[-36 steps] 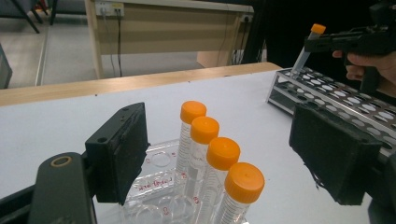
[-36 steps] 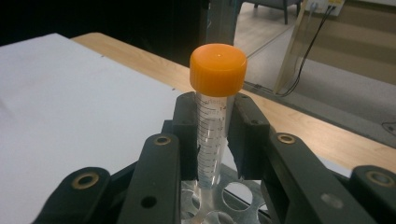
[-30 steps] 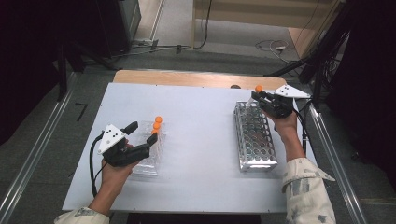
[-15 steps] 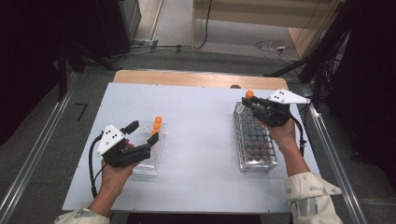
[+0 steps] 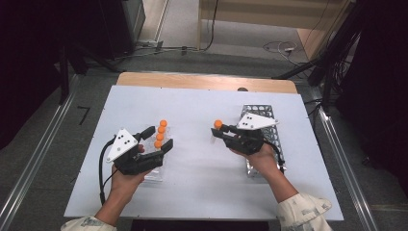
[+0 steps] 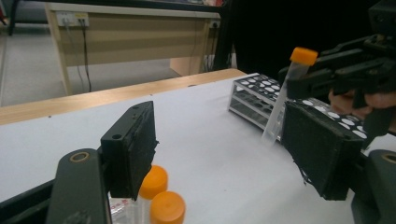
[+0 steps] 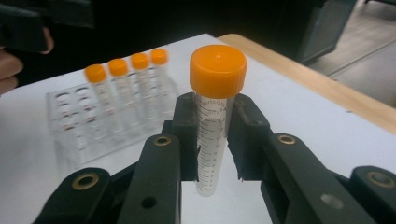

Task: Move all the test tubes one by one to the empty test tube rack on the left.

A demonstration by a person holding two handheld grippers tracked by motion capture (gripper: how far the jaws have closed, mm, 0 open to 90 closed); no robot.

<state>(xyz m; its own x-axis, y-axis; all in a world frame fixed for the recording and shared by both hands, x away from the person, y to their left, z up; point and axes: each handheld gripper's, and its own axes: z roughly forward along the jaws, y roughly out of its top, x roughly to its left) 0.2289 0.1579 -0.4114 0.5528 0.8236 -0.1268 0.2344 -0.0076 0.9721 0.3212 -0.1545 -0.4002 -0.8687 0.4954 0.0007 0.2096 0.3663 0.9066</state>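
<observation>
Your right gripper is clamped on a clear plastic tube with an orange screw cap, held upright just below the cap, with its tip hanging free over the bare white tabletop. From above, it sits mid-table, between the two racks and touching neither. Your left gripper rests at the near left with its jaws apart and just now closing a little; nothing is pressed between them, though they stand over the near end of the clear plastic rack.

That clear rack already holds four orange-capped tubes in a row running away from you, so judge the job well under way. The tube in your right gripper looks like the next to join them, and the seating step is not yet done. Empty slots seem to remain in the clear rack, but I cannot tell how many.

Farther right, the metal wire rack with round holes lies partly under your right hand; whether tubes are left in it I cannot make out.
</observation>
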